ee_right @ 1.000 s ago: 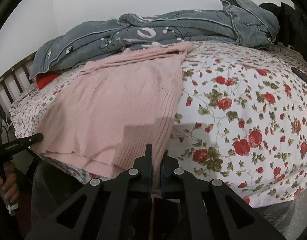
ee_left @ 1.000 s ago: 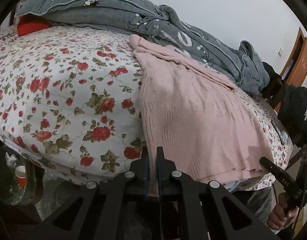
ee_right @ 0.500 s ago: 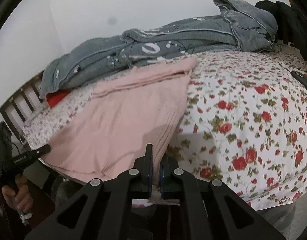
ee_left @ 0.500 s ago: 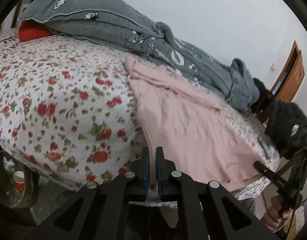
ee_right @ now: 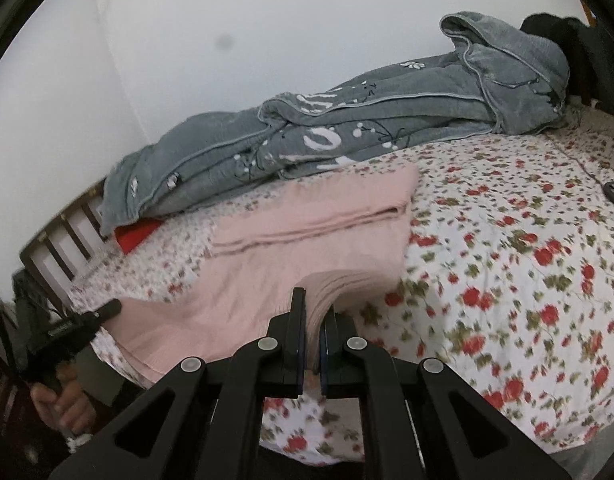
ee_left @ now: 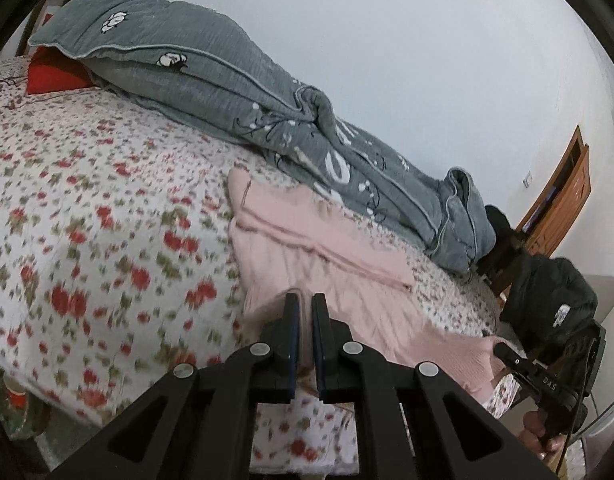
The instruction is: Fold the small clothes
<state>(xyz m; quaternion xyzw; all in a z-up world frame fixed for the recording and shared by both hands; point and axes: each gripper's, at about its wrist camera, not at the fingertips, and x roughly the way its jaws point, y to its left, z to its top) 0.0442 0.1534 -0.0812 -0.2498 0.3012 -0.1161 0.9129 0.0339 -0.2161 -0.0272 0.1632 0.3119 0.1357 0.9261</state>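
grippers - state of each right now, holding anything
left gripper: closed on the near hem of the pink sweater.
right gripper: closed on the same hem.

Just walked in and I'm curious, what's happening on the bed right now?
A person is folding a pink knit garment on the flowered bedspread. Each hand-held gripper, left and right, is shut on a near corner of its hem, raised off the bed. The far end lies flat beside a grey quilt.

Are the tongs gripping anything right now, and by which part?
Both are shut on the pink knit garment: left tongs and right tongs each pinch a near hem corner, raised off the floral bedspread.
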